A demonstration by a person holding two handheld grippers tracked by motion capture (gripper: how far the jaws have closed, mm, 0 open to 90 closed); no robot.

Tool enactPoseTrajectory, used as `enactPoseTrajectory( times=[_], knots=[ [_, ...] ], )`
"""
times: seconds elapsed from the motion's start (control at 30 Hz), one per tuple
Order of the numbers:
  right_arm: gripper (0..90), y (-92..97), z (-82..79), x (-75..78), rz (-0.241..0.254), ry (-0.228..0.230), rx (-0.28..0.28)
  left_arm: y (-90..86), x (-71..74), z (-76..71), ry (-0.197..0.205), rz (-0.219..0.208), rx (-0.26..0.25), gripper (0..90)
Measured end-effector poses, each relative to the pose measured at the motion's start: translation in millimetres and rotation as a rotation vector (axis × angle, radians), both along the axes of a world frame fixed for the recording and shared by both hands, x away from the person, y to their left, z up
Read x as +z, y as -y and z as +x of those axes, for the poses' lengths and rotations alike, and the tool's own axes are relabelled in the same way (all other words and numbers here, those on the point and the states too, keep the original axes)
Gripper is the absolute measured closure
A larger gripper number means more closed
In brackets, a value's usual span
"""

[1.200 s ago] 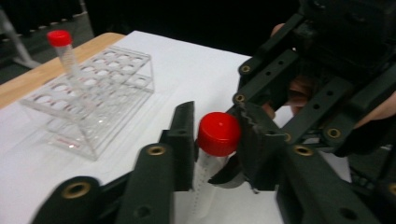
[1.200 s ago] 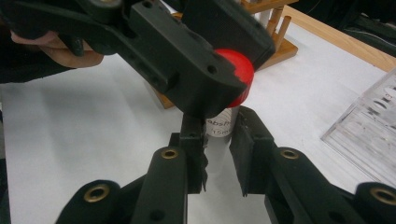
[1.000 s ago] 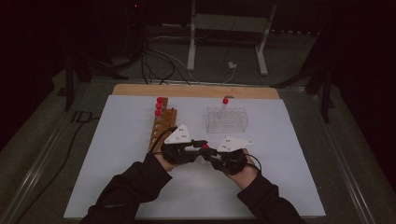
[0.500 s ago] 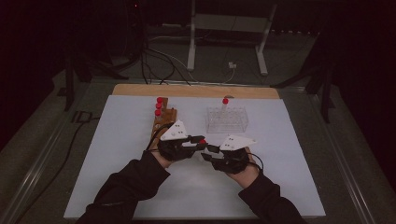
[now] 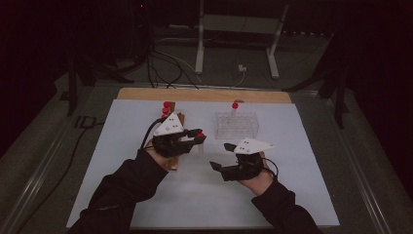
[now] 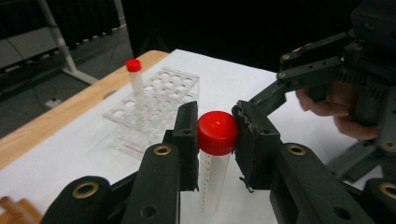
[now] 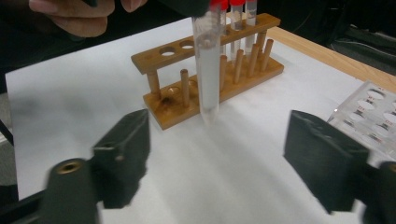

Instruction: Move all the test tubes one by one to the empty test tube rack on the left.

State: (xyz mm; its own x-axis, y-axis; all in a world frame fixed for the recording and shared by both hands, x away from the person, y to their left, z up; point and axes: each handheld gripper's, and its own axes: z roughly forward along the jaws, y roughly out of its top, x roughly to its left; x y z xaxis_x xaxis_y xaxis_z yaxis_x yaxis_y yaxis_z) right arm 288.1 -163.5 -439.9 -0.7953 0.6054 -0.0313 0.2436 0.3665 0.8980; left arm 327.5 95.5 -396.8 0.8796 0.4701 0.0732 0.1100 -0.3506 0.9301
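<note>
My left gripper point(image 5: 197, 137) is shut on the red cap of a clear plastic tube point(image 6: 212, 179) and holds it upright above the white mat. In the left gripper view both pads of the left gripper point(image 6: 215, 133) press on the cap. My right gripper point(image 5: 220, 156) has just been opening its jaws, and they stand wide apart with nothing between them. In the right gripper view the tube point(image 7: 208, 70) hangs ahead of the right gripper point(image 7: 219, 158), free of both pads.
A wooden rack point(image 7: 212, 91) with several red-capped tubes stands behind the held tube, at the left in the high view point(image 5: 170, 114). A clear plastic rack point(image 5: 236, 124) holding one red-capped tube point(image 5: 234, 108) sits at the back right. The white mat point(image 5: 292, 195) covers the table.
The right gripper's jaws have opened and let go of the tube. The left gripper has risen and drawn back to the left with the tube held by its cap.
</note>
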Motion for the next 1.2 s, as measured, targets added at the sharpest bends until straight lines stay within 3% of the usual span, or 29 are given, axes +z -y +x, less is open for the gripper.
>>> enactPoseTrajectory(
  times=[0.3,0.37,0.93,1.2],
  knots=[
    [2.1,5.4,2.5,3.3,0.026,-0.014,-0.005,-21.0,11.2,8.8,0.020,-0.010,0.067,72.3],
    [2.0,7.4,3.1,3.1,0.047,-0.015,-0.007,-25.9,13.4,10.6,0.022,-0.016,0.085,72.2],
    [0.0,10.9,2.7,5.3,0.057,-0.002,0.009,-60.9,25.3,22.1,0.052,-0.035,0.214,72.3],
    [0.0,11.5,2.3,5.4,0.062,0.004,0.011,-76.7,23.9,29.5,0.053,-0.038,0.282,72.2]
  ],
)
